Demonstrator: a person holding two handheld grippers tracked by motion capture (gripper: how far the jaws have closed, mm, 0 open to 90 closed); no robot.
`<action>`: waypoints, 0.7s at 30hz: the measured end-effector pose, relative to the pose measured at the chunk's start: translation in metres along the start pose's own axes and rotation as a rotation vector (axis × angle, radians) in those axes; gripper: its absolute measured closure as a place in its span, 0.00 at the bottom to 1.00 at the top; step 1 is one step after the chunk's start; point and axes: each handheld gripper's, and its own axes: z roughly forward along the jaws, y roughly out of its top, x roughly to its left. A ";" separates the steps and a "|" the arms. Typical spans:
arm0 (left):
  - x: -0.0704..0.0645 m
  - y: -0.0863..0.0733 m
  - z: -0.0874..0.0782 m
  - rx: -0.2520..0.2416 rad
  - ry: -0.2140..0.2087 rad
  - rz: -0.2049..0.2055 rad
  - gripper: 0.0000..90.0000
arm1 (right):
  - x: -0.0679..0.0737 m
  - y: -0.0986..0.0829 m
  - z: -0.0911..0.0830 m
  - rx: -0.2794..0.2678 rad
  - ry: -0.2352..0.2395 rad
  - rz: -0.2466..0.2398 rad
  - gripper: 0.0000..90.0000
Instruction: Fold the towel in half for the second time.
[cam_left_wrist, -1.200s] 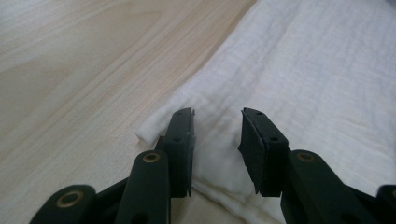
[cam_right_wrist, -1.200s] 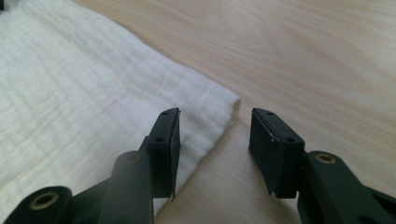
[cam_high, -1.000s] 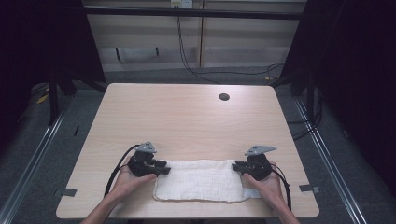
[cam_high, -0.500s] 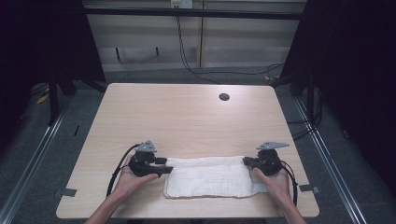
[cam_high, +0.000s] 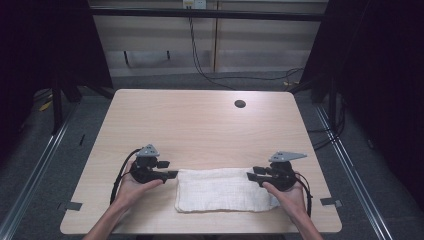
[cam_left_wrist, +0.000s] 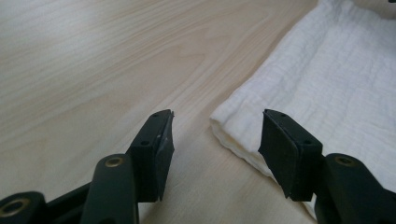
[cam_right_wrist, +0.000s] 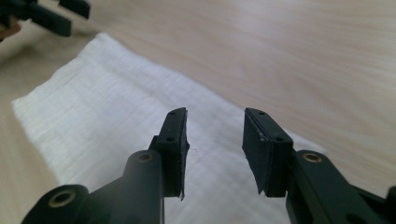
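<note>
While apart, two tools (cam_high: 170, 174) (cam_high: 252, 176), one folded towel (cam_high: 222, 190), one table (cam_high: 200, 125)

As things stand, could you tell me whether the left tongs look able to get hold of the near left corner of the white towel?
Probably yes. The left tongs are open, the folded towel corner lies just ahead between the jaws, and only bare table surrounds it.

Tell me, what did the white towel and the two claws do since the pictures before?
The white towel slid toward the person's right and ended up narrower. The right claw moved outward to the right; its jaws stand open over the towel. The left claw barely moved and is open at the towel's corner. The table and its dark hole stayed the same.
</note>
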 end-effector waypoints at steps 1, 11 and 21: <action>0.000 0.004 -0.001 -0.009 0.000 0.005 0.50 | 0.005 0.001 0.003 0.004 0.020 -0.025 0.66; 0.013 0.033 0.010 0.008 -0.037 -0.024 0.53 | 0.045 0.019 0.024 0.057 0.120 -0.089 0.65; 0.011 0.020 0.013 -0.007 -0.062 -0.004 0.46 | 0.105 0.034 0.068 0.083 0.287 -0.183 0.79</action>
